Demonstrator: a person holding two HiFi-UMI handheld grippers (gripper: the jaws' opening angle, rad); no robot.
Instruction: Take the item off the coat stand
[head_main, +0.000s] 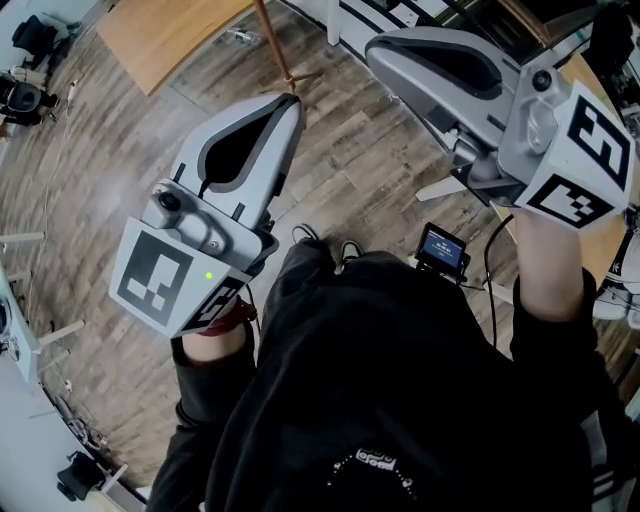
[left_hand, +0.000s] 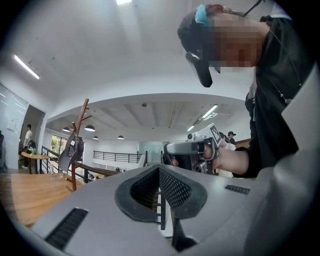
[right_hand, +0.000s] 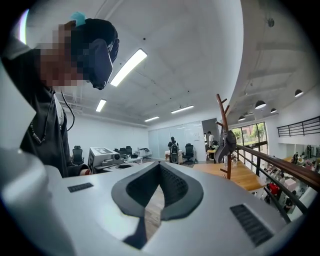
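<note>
- Floor (head_main: 350, 180): grey-brown wood planks.
- Raised deck (head_main: 170, 35): light wood.
- Ceiling (right_hand: 190, 45): white, strip lights (right_hand: 129, 66) on.
- Pendant lamps (right_hand: 260, 105): dark, near the windows (right_hand: 252, 135).
- Railing (left_hand: 115, 156): black, along the mezzanine.
- Office chairs (right_hand: 77, 152): by white desks.

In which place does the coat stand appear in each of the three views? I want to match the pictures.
Head view: top edge, left of centre; only the brown pole of the coat stand shows, seen from above.
Left gripper view: left side, mid-height, with a grey item hanging on it.
Right gripper view: right of centre, same grey item.
Shared landmark: the light wooden floor by the stand.
</note>
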